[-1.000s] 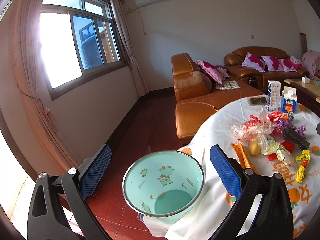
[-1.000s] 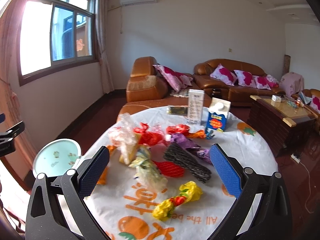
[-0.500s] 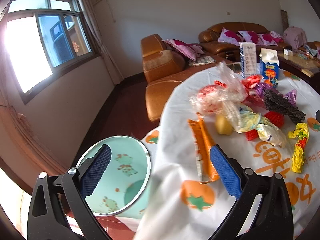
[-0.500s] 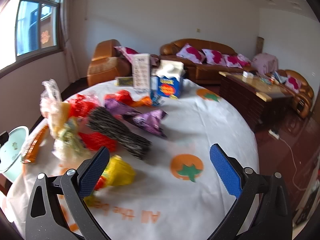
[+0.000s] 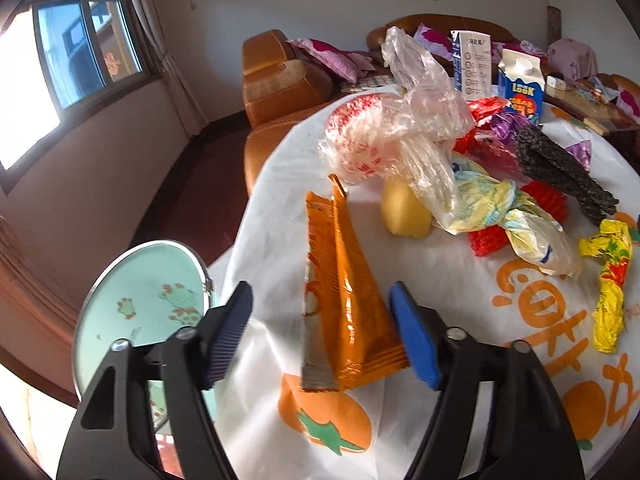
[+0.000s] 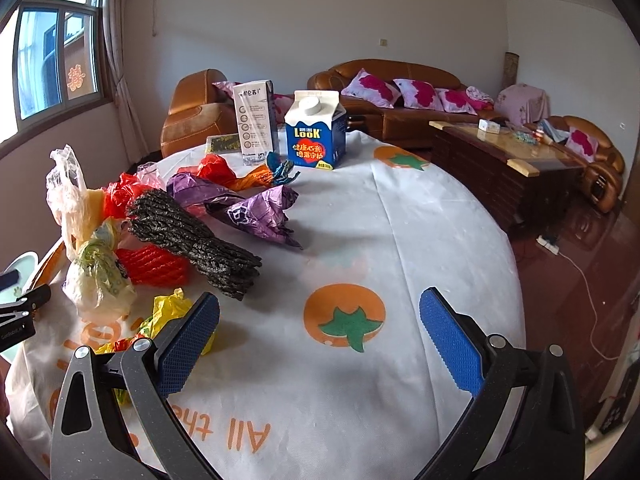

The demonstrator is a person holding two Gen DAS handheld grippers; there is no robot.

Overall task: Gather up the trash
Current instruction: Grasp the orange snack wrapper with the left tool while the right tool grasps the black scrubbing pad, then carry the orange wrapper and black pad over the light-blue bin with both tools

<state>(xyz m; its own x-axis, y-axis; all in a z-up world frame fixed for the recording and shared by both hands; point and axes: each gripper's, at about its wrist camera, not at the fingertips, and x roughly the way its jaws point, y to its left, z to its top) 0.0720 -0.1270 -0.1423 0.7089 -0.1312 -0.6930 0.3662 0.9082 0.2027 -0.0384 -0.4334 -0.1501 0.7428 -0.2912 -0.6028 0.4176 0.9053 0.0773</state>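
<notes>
Trash lies heaped on the round table (image 6: 400, 248), on its white cloth printed with orange fruit; left of the table edge stands the mint-green bin (image 5: 136, 312); the left gripper (image 5: 320, 328) is closing its jaws around the near end of the orange wrapper (image 5: 344, 280), pads not yet pressing it; beyond lie a clear plastic bag (image 5: 404, 128) and a yellow wrapper (image 5: 608, 284); the right gripper (image 6: 320, 348) hovers with fingers apart over bare cloth, holding nothing; behind stands a blue carton (image 6: 316, 136).
</notes>
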